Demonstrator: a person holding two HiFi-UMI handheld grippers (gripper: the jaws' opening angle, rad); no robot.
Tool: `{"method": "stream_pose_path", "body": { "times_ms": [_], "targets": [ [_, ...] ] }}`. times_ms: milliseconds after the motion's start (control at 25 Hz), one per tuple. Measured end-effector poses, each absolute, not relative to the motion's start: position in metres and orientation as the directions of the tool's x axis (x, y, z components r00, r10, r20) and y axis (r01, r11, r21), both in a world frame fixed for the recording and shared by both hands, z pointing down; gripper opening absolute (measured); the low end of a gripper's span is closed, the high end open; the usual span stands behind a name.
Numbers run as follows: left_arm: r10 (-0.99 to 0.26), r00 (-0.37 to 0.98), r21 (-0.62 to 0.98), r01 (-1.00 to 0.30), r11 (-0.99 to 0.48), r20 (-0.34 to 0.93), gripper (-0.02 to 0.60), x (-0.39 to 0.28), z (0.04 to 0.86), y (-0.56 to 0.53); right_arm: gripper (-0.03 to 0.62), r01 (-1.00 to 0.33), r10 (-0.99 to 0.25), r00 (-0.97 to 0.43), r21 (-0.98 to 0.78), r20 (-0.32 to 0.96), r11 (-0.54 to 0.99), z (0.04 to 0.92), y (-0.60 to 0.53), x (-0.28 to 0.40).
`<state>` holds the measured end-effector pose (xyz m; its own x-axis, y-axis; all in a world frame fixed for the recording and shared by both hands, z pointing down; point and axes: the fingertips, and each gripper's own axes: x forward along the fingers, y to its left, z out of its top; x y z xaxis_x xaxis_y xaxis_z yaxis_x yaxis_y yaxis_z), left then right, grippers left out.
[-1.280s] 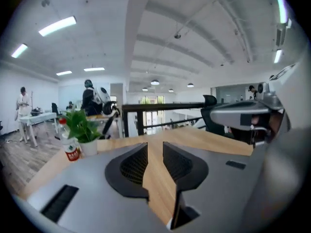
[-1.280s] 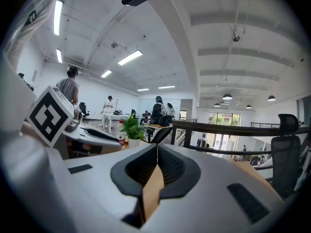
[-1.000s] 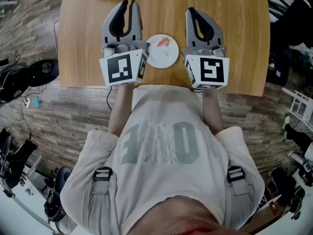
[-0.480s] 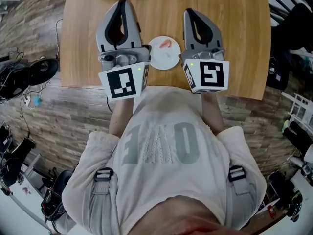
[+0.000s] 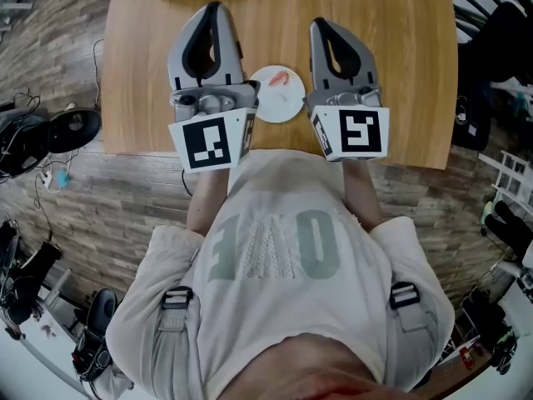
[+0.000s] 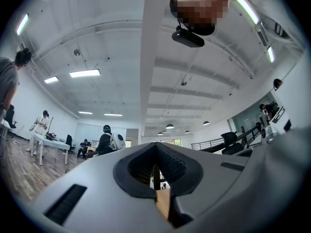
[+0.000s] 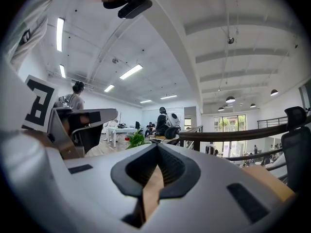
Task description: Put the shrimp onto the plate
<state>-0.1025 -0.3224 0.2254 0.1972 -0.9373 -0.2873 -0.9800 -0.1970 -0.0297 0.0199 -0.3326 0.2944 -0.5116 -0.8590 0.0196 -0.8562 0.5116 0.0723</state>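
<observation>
The left gripper (image 5: 213, 11) has its jaws pressed together on nothing, and the right gripper (image 5: 321, 25) is likewise closed and empty. They flank the white plate (image 5: 273, 107), one just beside each edge. The orange shrimp (image 5: 281, 78) lies on the plate's far half. The plate sits on the wooden table (image 5: 400, 65).

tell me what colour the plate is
The plate is plain white, with the orange-pink shrimp lying on it. The head view shows it best.
</observation>
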Motion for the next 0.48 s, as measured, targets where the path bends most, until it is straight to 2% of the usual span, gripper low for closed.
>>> {"method": "stream_pose_path", "body": {
  "times_ms": [480],
  "targets": [
    [-0.935,0.193,-0.032,-0.981,-0.192,-0.298,0.009,-0.1029,0.2216,-0.3249,0.018,-0.857,-0.860,-0.510,0.084,0.015,0.509,0.2917,-0.3340,0.0238]
  ]
}}
